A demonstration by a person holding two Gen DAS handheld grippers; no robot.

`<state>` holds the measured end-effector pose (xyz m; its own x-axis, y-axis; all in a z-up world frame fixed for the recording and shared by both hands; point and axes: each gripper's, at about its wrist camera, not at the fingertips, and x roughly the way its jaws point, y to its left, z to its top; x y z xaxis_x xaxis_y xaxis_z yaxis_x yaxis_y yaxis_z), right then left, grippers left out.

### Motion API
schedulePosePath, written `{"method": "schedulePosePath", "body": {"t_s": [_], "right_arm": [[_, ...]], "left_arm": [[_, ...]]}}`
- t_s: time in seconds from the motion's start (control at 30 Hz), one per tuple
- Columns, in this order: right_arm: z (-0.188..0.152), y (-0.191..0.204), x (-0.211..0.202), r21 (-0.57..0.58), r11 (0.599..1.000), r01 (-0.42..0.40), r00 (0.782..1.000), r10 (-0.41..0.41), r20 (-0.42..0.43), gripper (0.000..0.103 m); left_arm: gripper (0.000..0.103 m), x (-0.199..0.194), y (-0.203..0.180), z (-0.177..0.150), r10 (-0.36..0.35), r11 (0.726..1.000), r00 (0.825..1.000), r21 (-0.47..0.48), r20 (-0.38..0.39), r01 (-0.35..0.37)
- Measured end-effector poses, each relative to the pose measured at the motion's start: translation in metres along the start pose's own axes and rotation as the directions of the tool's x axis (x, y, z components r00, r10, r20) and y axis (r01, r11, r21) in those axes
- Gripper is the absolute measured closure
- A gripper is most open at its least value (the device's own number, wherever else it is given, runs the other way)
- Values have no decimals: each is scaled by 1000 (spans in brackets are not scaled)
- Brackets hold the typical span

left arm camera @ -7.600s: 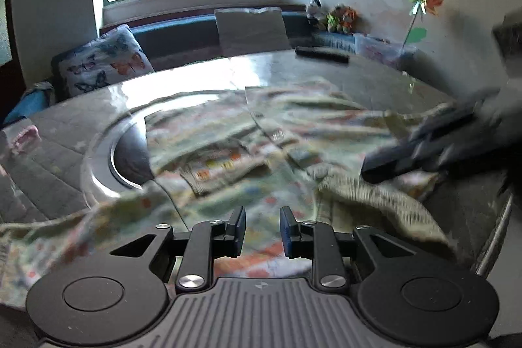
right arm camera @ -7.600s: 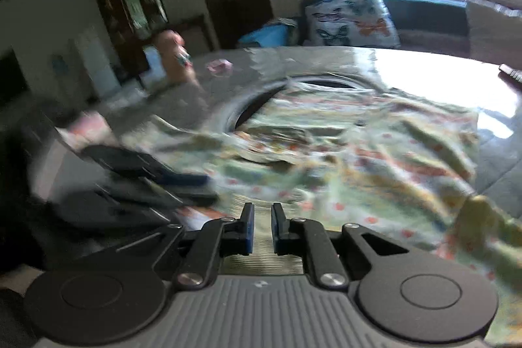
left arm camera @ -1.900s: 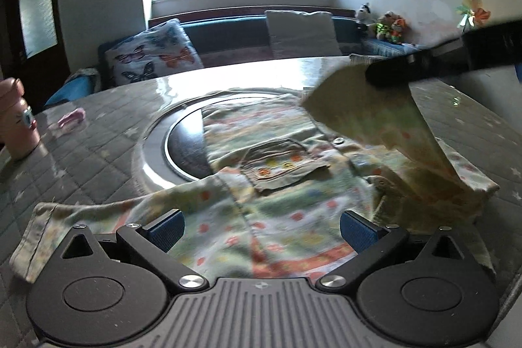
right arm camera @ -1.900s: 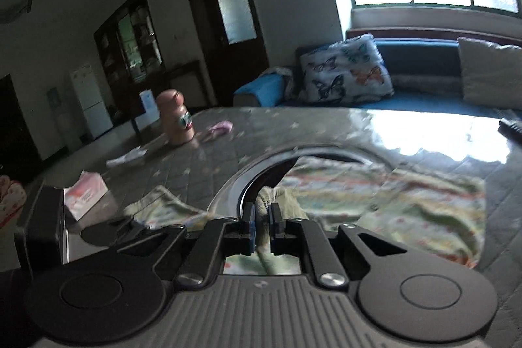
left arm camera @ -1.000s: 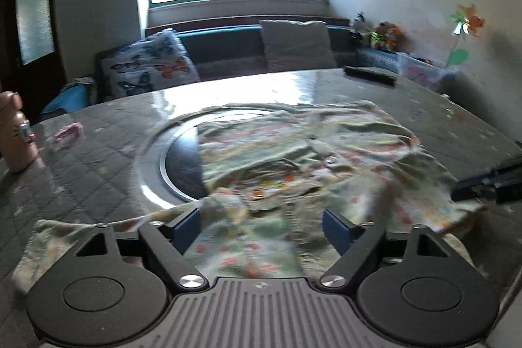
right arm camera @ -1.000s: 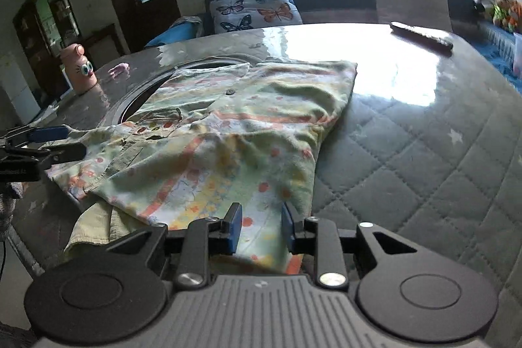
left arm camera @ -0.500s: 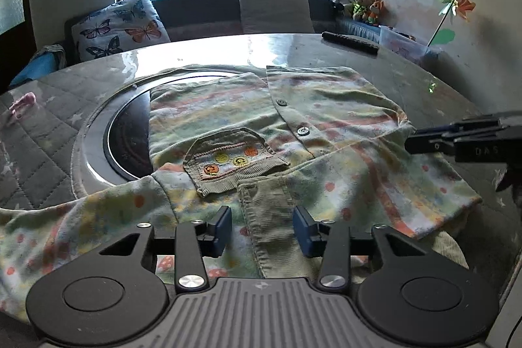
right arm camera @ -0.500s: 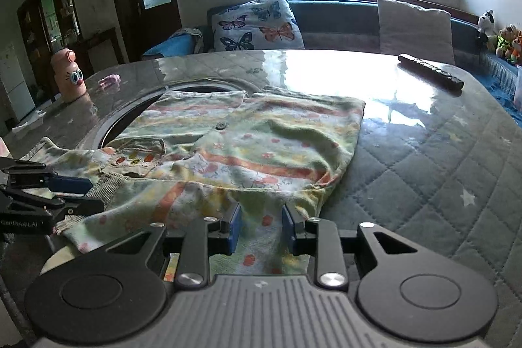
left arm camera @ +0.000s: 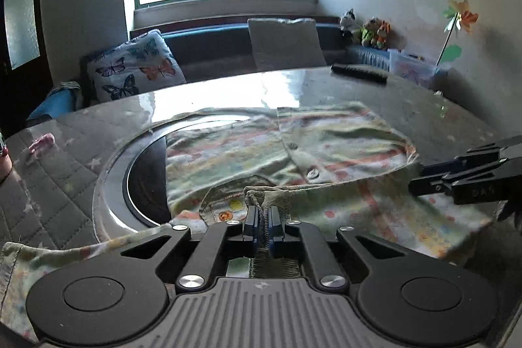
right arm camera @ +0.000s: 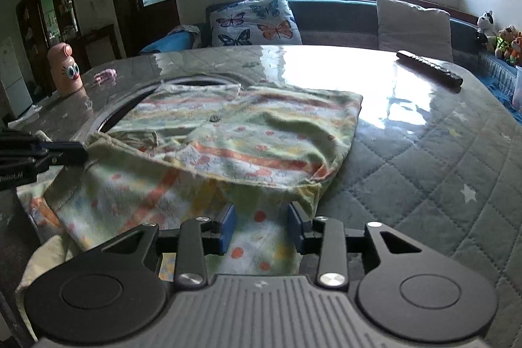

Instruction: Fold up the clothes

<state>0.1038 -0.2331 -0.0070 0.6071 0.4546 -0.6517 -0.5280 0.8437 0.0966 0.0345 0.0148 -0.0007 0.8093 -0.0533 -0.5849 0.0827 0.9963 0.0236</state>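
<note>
A small floral shirt [left arm camera: 326, 149] [right arm camera: 248, 132] with orange stripes and buttons lies spread on the quilted table, its right side folded over the front. My left gripper [left arm camera: 261, 219] is shut on a ribbed green edge of the shirt [left arm camera: 270, 196] near the chest pocket. In the right wrist view that gripper [right arm camera: 65, 152] pinches the cloth at the left. My right gripper [right arm camera: 261, 225] hovers over the shirt's near hem with its jaws opening; cloth lies between and under the pads, not pressed. It shows in the left wrist view [left arm camera: 421, 181] at the right.
A round glass inset [left arm camera: 143, 181] in the table lies partly under the shirt. A black remote [right arm camera: 430, 69] rests at the far right, a pink bottle [right arm camera: 65, 69] and a small pink item [right arm camera: 106, 74] at the far left. Cushions line the bench behind.
My left gripper closed from wide apart onto the ribbed edge of the shirt. My right gripper's jaws have spread apart over the near hem after laying the shirt's side across.
</note>
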Motion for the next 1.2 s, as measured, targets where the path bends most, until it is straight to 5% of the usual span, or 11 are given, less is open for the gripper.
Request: {"method": "schedulePosePath", "body": {"t_s": [0.4,0.73,1.0,1.2], "right_arm": [[9,39,1,-60,994,-87,996,89,31,68],[1,103,8,-250,957,-147,988,152,3,67],[-7,133,5,-367,913,-178,982,190,-5,60],[0,130,4,-332,920,-208,976,217,-10,60]], "left_arm": [[91,4,13,-7,14,999,999,-46,-49,-16],[74,-37,63,-22,171,973,984,-150,-44,-176],[66,-64,115,-48,355,890,931,-273,-90,-366],[65,-82,148,-61,494,795,862,-344,-113,-500]]}}
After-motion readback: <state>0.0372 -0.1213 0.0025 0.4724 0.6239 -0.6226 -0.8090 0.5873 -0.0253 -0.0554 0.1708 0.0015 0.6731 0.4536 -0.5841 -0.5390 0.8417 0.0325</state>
